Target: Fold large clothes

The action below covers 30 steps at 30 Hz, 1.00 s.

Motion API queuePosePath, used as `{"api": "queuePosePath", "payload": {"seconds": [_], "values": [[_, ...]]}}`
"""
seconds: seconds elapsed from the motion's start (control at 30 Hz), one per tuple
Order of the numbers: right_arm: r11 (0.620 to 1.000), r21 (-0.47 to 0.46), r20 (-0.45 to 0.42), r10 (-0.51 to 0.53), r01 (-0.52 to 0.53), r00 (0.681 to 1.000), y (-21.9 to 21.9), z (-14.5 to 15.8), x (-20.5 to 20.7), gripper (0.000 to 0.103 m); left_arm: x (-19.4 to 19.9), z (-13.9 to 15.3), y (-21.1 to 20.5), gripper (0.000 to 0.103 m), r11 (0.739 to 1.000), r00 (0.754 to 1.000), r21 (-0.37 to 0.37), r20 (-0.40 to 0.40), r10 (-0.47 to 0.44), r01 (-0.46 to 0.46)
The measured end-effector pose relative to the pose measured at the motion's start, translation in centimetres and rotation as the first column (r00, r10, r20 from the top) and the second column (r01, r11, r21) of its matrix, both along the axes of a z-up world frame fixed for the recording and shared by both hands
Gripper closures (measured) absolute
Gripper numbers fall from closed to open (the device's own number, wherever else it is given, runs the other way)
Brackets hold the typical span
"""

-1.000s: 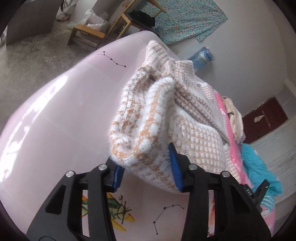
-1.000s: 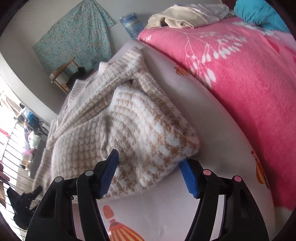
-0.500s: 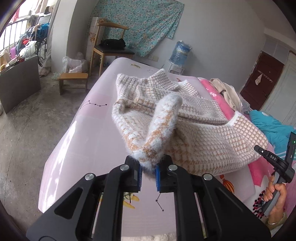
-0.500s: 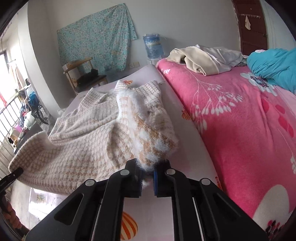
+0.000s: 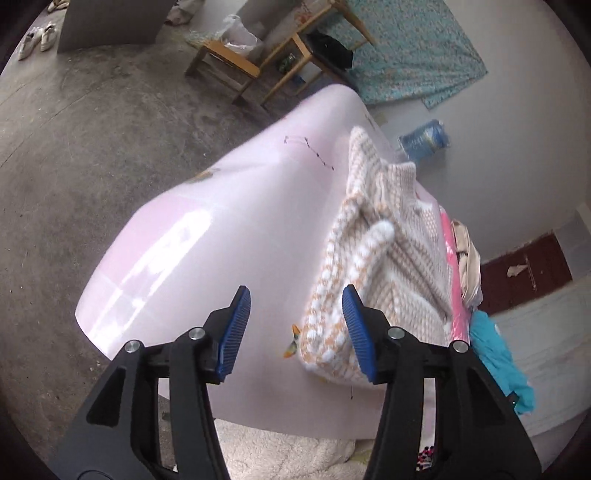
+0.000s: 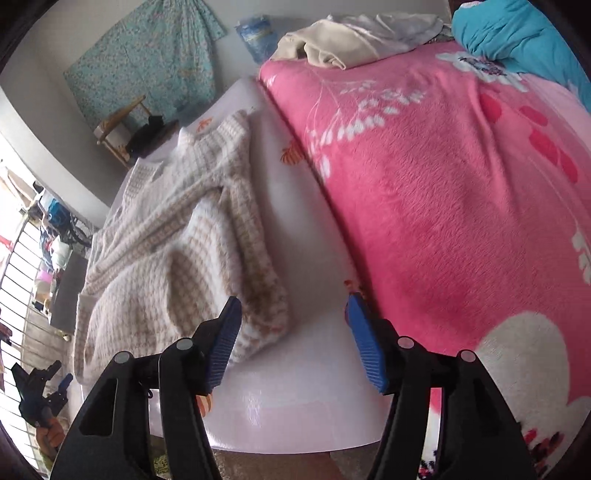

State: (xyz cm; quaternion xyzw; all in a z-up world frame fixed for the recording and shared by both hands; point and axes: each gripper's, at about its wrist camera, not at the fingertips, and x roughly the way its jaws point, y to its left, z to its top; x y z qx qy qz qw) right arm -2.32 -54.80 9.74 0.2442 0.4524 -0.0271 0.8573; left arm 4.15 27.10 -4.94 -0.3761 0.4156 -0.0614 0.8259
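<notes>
My left hand-held gripper (image 5: 295,325) hangs over the pale pink sheet (image 5: 221,236) of the bed, its blue-padded jaws parting and gripping nothing. The houndstooth sweater (image 5: 373,266), cream and tan, lies folded on that sheet at about two o'clock from the gripper; its near hem sits just behind the right-hand pad, apart from the left one. Whether that pad brushes the knit I cannot tell.

My right hand-held gripper (image 6: 291,332) is likewise spreading, jaws empty, bare sheet (image 6: 310,280) between them. In this view the sweater (image 6: 192,236) runs from the gripper's ten o'clock away toward the far end of the bed, a fluffy sleeve laid across its body, its near corner just behind the left pad. A bright pink fleece blanket (image 6: 443,192) with white flower prints fills the bed from one to four o'clock, meeting the sheet along a straight edge.

At twelve o'clock on the blanket lies a cream garment (image 6: 354,40); a turquoise garment (image 6: 517,33) is bunched at two o'clock. Beyond the bed stand a wooden chair (image 5: 314,48) with a dark item on its seat, a low wooden stool (image 5: 225,66), and a water bottle (image 5: 424,138) by the wall, where a teal floral cloth (image 6: 147,59) hangs. Concrete floor (image 5: 74,155) spreads at nine o'clock.
</notes>
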Motion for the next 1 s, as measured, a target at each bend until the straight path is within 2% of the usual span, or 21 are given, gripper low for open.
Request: {"api": "queuePosePath", "payload": {"seconds": [0.07, 0.13, 0.2, 0.23, 0.3, 0.37, 0.4, 0.43, 0.6, 0.7, 0.77, 0.8, 0.83, 0.9, 1.0], "values": [[0.999, 0.015, 0.035, 0.042, -0.043, 0.998, 0.8, 0.7, 1.3, 0.044, 1.0, 1.1, -0.8, 0.054, 0.999, 0.999, 0.053, 0.032, -0.010, 0.008], [0.994, 0.009, 0.054, 0.111, -0.112, 0.992, 2.9, 1.2, 2.7, 0.044, 2.5, 2.4, -3.3, 0.054, 0.991, 0.995, 0.113, 0.071, -0.074, 0.066], [0.980, -0.005, 0.065, 0.197, -0.197, 0.978, 5.4, 1.4, 4.3, 0.044, 4.0, 3.4, -6.5, 0.053, 0.970, 0.981, 0.186, 0.085, -0.174, 0.155], [0.972, -0.030, 0.063, 0.235, -0.233, 0.970, 6.7, 1.3, 5.1, 0.044, 4.6, 3.5, -8.2, 0.052, 0.950, 0.972, 0.242, 0.075, -0.223, 0.199], [0.955, -0.116, 0.051, 0.280, -0.272, 0.959, 8.8, 1.1, 6.7, 0.044, 6.2, 3.6, -11.6, 0.051, 0.883, 0.957, 0.397, 0.035, -0.287, 0.250], [0.942, -0.191, 0.023, 0.286, -0.277, 0.958, 9.7, 0.5, 8.4, 0.044, 7.7, 3.2, -14.0, 0.051, 0.811, 0.953, 0.524, 0.001, -0.304, 0.259], [0.937, -0.210, 0.011, 0.287, -0.278, 0.958, 9.8, 0.1, 9.3, 0.044, 8.5, 2.9, -14.7, 0.051, 0.787, 0.953, 0.562, -0.013, -0.302, 0.256], [0.933, -0.220, 0.000, 0.292, -0.285, 0.956, 9.9, -0.4, 10.1, 0.044, 9.2, 2.7, -15.2, 0.051, 0.770, 0.952, 0.583, -0.018, -0.305, 0.258], [0.908, -0.270, -0.073, 0.312, -0.320, 0.947, 9.7, -2.6, 12.9, 0.046, 12.0, 1.5, -15.8, 0.054, 0.721, 0.948, 0.635, -0.062, -0.311, 0.278], [0.891, -0.303, -0.091, 0.326, -0.338, 0.941, 9.9, -3.0, 13.3, 0.057, 12.6, 0.8, -15.8, 0.070, 0.709, 0.937, 0.634, -0.075, -0.341, 0.309], [0.886, -0.309, -0.100, 0.331, -0.345, 0.938, 9.9, -3.1, 13.3, 0.078, 12.6, 0.7, -16.2, 0.076, 0.697, 0.932, 0.644, -0.072, -0.356, 0.315], [0.885, -0.313, -0.098, 0.330, -0.344, 0.939, 9.9, -3.1, 13.2, 0.082, 12.4, 0.6, -16.4, 0.081, 0.684, 0.930, 0.658, -0.066, -0.362, 0.314], [0.885, -0.314, -0.090, 0.333, -0.344, 0.939, 9.9, -2.8, 13.1, 0.092, 12.3, 0.7, -16.7, 0.084, 0.671, 0.928, 0.673, -0.061, -0.367, 0.310], [0.879, -0.351, -0.052, 0.327, -0.324, 0.944, 10.2, -1.6, 12.6, 0.094, 12.0, 1.4, -17.1, 0.092, 0.662, 0.928, 0.692, -0.033, -0.371, 0.289], [0.876, -0.392, 0.031, 0.317, -0.280, 0.948, 10.0, 1.1, 12.6, 0.095, 12.1, 3.8, -17.1, 0.093, 0.669, 0.929, 0.709, 0.051, -0.368, 0.225]]}}
